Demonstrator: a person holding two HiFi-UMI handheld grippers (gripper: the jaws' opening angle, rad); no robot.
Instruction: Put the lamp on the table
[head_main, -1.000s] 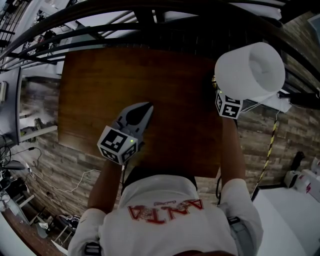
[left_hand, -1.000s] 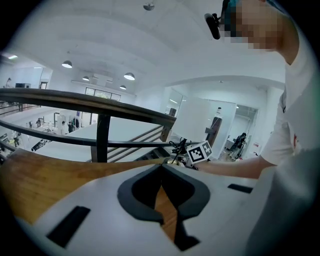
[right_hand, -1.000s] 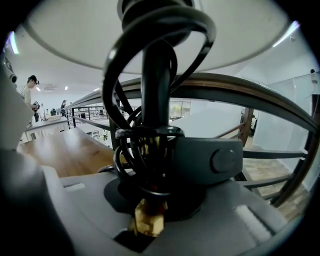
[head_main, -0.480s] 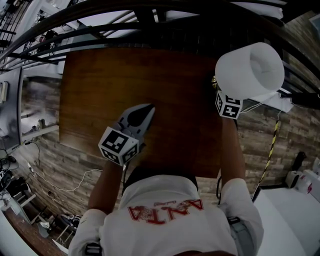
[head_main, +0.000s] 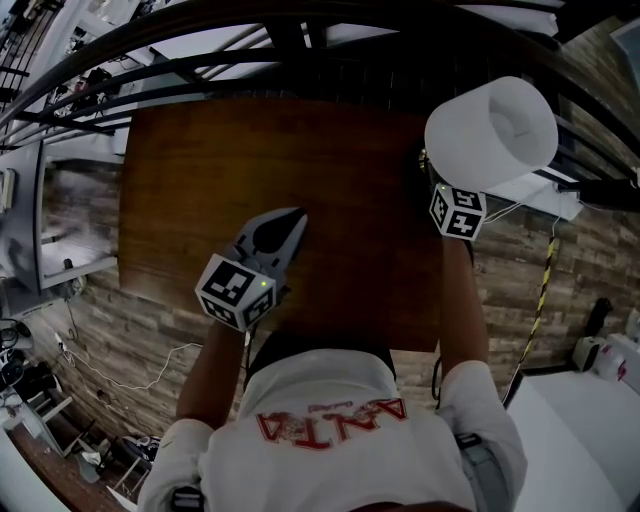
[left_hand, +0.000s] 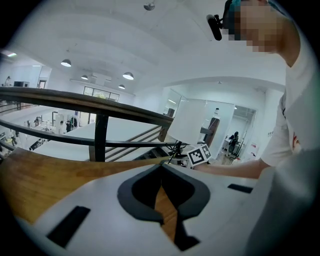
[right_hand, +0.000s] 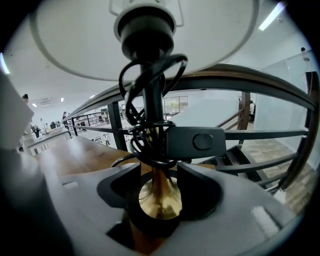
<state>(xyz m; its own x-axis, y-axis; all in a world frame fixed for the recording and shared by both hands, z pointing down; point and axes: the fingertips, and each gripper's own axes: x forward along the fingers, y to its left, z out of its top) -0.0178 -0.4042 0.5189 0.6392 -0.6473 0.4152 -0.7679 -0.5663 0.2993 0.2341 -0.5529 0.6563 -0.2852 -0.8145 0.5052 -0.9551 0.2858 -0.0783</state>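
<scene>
The lamp's white shade (head_main: 490, 130) stands at the right edge of the wooden table (head_main: 250, 170). In the right gripper view its brass stem (right_hand: 159, 195) rises between the jaws of my right gripper (right_hand: 157, 172), which are opening. Gaps show on both sides of the stem, so the pads are off it. A black cord with a switch (right_hand: 195, 141) is coiled round the stem under the shade (right_hand: 145, 30). My left gripper (head_main: 295, 218) hovers over the table's middle, shut and empty. The left gripper view shows its tips (left_hand: 161, 167) together and the lamp (left_hand: 192, 122) beyond.
A black metal railing (head_main: 300, 30) runs along the table's far side, close behind the lamp (right_hand: 240, 80). Wood-pattern floor (head_main: 120, 330) lies below on the left with a loose cable. A yellow-and-black striped pole (head_main: 545, 280) stands at the right.
The lamp shade has shifted a little up and to the left in the head view. My left gripper has stayed where it was.
</scene>
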